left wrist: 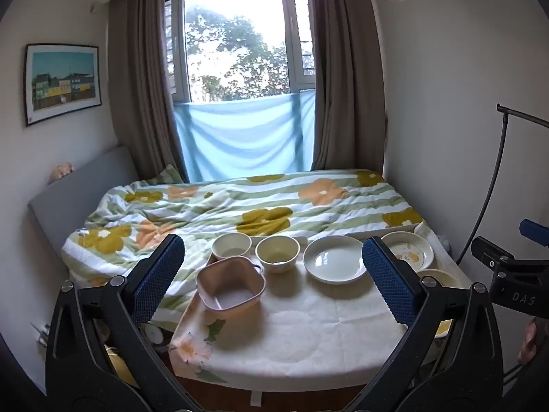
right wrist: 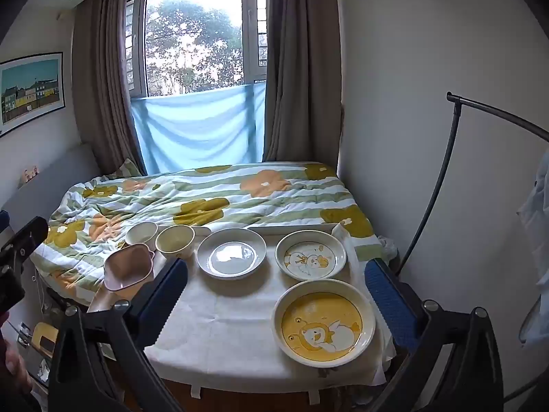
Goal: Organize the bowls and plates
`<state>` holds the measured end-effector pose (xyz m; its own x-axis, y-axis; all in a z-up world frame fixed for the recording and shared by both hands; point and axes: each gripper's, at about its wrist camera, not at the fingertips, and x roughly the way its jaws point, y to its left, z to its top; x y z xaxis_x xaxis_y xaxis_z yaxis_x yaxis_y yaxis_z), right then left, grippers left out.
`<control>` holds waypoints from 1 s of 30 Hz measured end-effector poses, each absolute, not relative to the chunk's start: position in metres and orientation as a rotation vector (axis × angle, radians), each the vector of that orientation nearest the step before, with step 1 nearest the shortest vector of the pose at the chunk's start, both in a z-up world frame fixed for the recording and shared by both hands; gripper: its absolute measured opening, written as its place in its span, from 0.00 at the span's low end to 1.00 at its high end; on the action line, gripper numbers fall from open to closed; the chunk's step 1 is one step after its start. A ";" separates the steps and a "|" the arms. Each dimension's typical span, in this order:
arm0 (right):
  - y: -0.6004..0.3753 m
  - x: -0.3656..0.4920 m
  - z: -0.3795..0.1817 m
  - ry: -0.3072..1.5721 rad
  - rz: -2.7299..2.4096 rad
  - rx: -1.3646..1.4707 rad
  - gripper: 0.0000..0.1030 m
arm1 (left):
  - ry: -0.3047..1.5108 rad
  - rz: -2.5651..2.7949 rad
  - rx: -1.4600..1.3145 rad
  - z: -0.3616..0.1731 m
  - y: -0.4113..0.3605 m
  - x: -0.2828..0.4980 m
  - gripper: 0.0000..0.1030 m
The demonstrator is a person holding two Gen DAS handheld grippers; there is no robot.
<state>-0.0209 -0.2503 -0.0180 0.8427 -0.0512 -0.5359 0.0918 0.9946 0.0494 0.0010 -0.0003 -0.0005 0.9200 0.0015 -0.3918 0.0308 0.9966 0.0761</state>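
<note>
Small surface (right wrist: 223, 326) w/ white floral cloth, pushed against the foot of a bed (right wrist: 206, 199) w/ green-striped flower duvet. Window (right wrist: 192, 41), brown curtains and a blue cloth behind the bed.

Left gripper (left wrist: 272, 279): jaws wide, nothing between the pads, hovering over the near-left part of the surface. Right gripper (right wrist: 276, 292): jaws wide too, nothing held, hovering over the near-right part. Both tilt down a bit toward the dishes.

Dishes, all apart from the grippers:
- Pink square bowl (left wrist: 230, 287) w/ small handles, at the left edge of the surface, tilted, nearest of the bowls.
- White round bowl (left wrist: 231, 245) far left, just behind the pink one.
- Cream-yellow bowl (left wrist: 277, 253) just right of the white bowl, upright.
- Plain white plate (right wrist: 231, 253) mid-surface, far side, right of the cream bowl.
- White plate w/ duck drawing (right wrist: 310, 255) far right, beside the plain plate.
- Yellow plate w/ bear drawing (right wrist: 323, 322) near right, just in front of the duck plate; in the right wrist view it sits between the right gripper's fingers but lower, on the cloth, untouched.

Nothing stacked; each dish sits by itself. A white tray edge (right wrist: 291, 229) shows behind the plates at the bed's edge. Framed picture (left wrist: 61, 82) on the left wall. Black curved stand (right wrist: 480, 158) at the right wall.
</note>
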 end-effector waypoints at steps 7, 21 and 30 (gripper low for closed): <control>-0.248 -0.021 -0.019 0.569 -0.082 0.062 1.00 | 0.398 0.001 0.102 -0.001 -0.002 0.005 1.00; -0.244 -0.016 -0.022 0.566 -0.082 0.050 1.00 | 0.424 -0.006 0.095 -0.006 0.004 0.008 1.00; -0.240 -0.010 -0.020 0.564 -0.081 0.048 1.00 | 0.426 -0.008 0.092 -0.007 0.003 0.013 1.00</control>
<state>-0.0096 -0.2404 -0.0197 0.8420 -0.0631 -0.5357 0.0897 0.9957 0.0237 0.0132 0.0029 -0.0072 0.9105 0.0116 -0.4132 0.0270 0.9958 0.0874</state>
